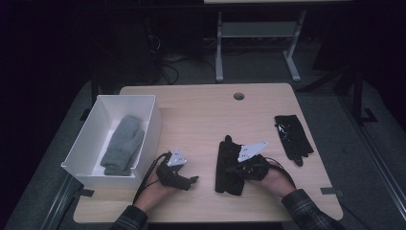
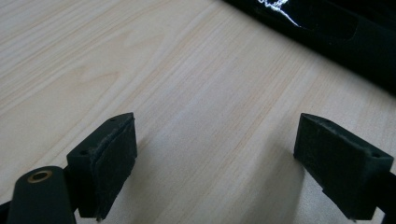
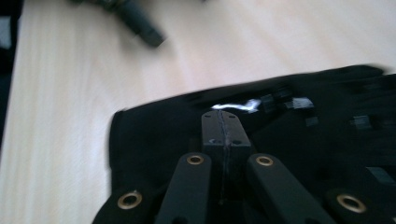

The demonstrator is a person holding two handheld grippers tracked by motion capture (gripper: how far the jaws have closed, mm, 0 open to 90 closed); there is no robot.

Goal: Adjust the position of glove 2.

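Observation:
A black glove (image 1: pixel 224 184) lies flat on the wooden table (image 1: pixel 201 115), right of centre near the front. My right gripper (image 1: pixel 230 168) rests on it, pointing left. In the right gripper view its jaws (image 3: pixel 222 122) are pressed together with a fold of that glove (image 3: pixel 149 140) pinched at the tips. My left gripper (image 1: pixel 194 181) sits low over bare wood to the left of the glove. Its jaws (image 2: pixel 217 158) stand wide apart with nothing between them, and the glove's edge (image 2: pixel 345 28) shows beyond them. A second black glove (image 1: pixel 293 136) lies at the right of the table.
A white box (image 1: pixel 152 127) stands at the table's left edge with a grey mitten (image 1: pixel 123 143) inside. A round cable hole (image 1: pixel 239 96) sits near the far edge. The other gripper (image 3: pixel 135 21) shows blurred at the top of the right gripper view.

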